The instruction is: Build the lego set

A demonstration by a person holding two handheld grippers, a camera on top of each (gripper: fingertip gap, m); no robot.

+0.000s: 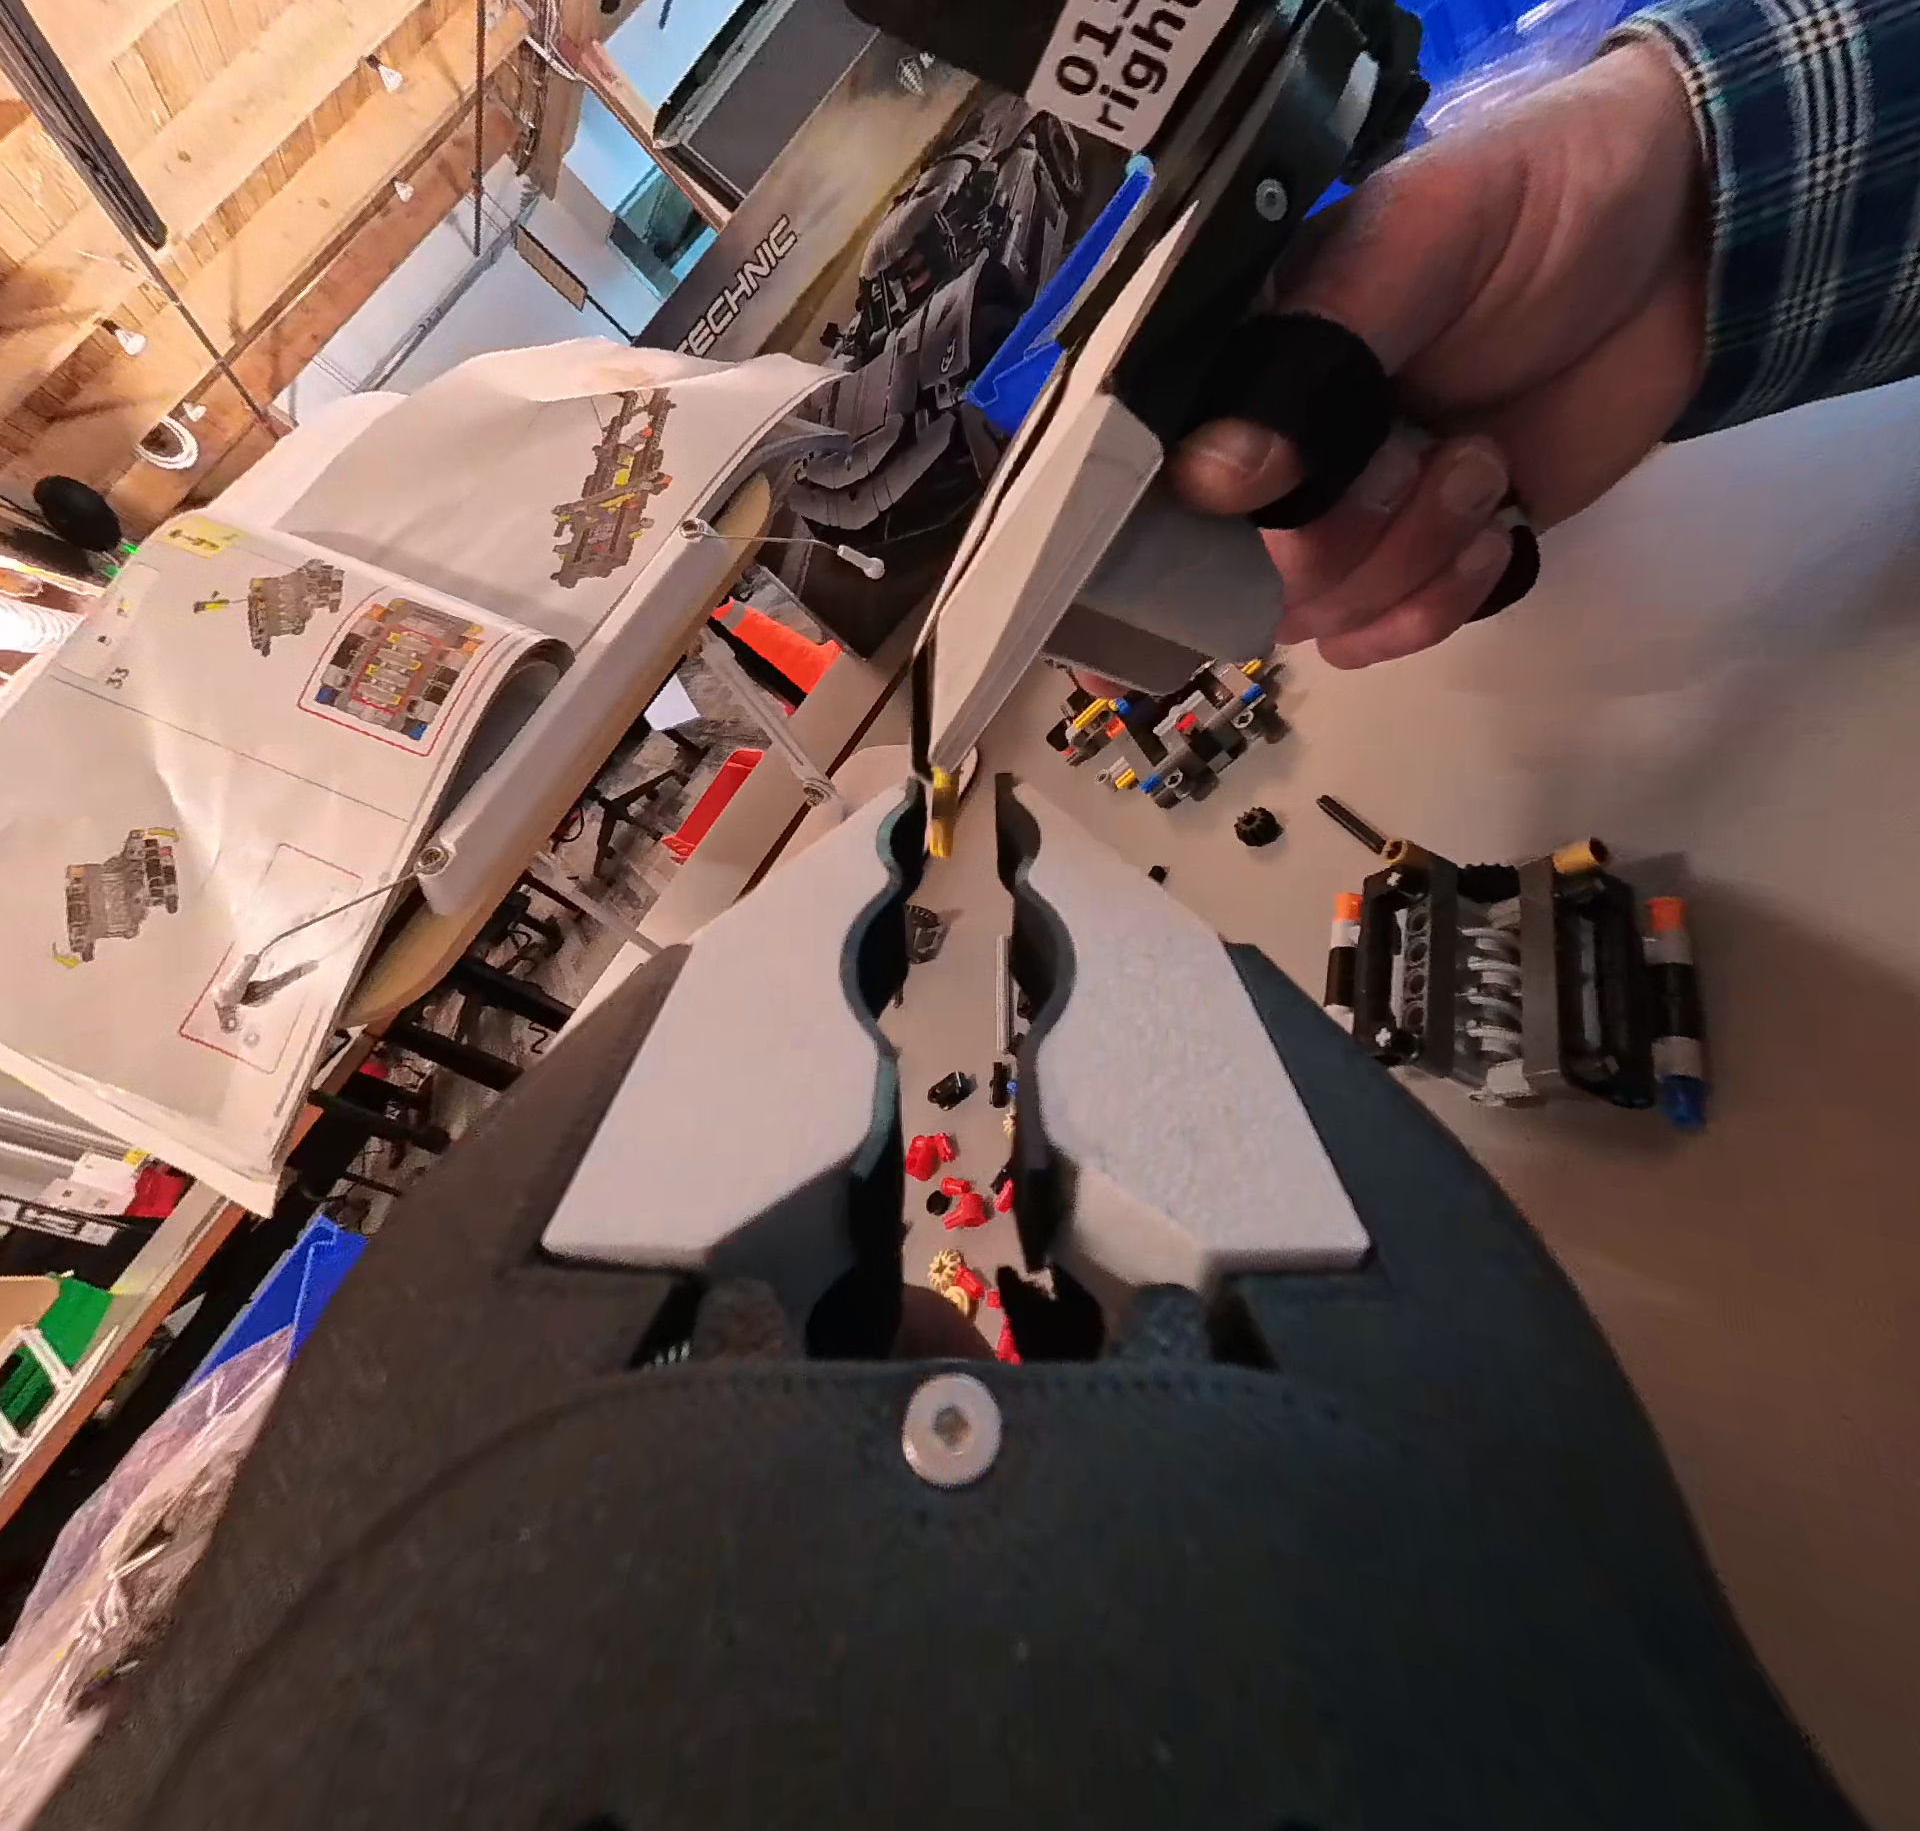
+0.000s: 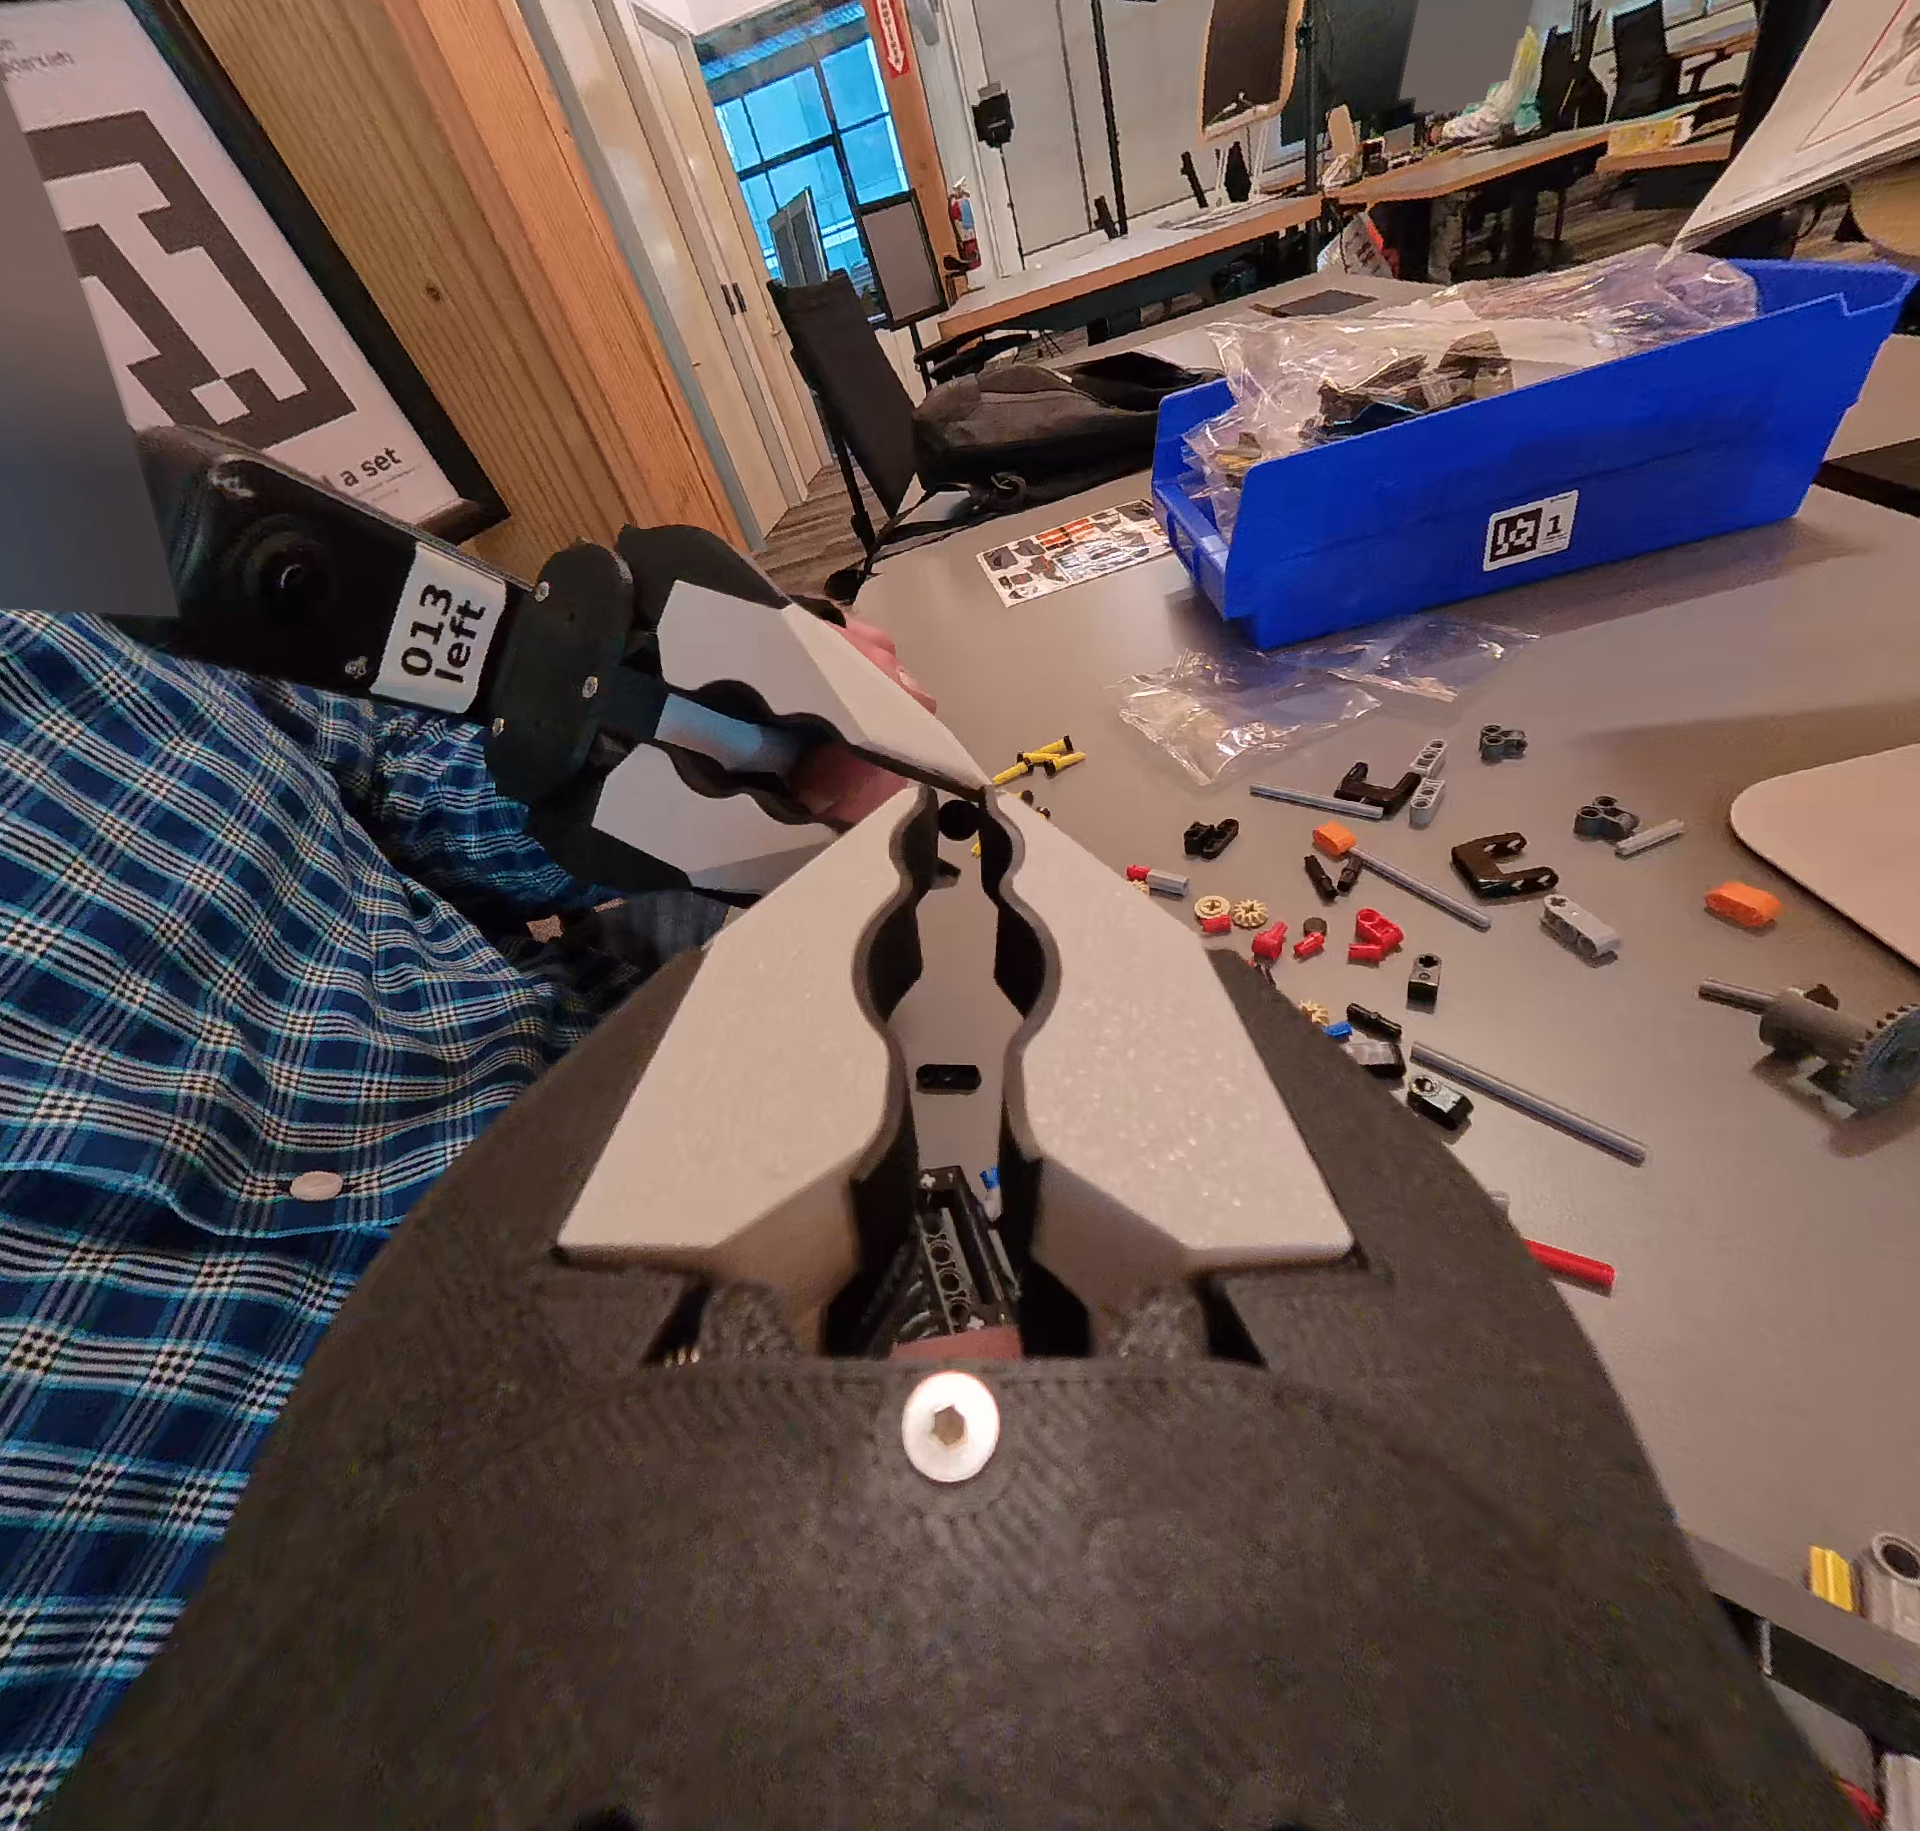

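My right gripper [image 2: 956, 796] is shut on a small yellow pin [image 1: 940, 813], which sticks out past its tips. In the left wrist view the right gripper [image 1: 933, 755] comes down from above and holds the pin in the narrow gap between the tips of my left gripper [image 1: 958, 789]. The left jaws stand slightly apart and do not pinch the pin. In the right wrist view the left gripper [image 2: 977, 792] meets the right tips from the left. A black and grey engine assembly [image 1: 1517, 992] and a smaller assembly [image 1: 1174, 732] sit on the grey table [image 1: 1558, 1366].
Loose pins, gears, axles and connectors [image 2: 1371, 929] lie scattered on the table. A blue bin [image 2: 1507, 493] with parts bags stands behind, with empty bags [image 2: 1236, 711] and a sticker sheet [image 2: 1070, 550]. An open instruction booklet [image 1: 312, 690] and the set box [image 1: 904, 254] stand at the left. A grey gear unit [image 2: 1849, 1043] lies at the right. My two grippers' fingertips are within a few centimetres of each other.
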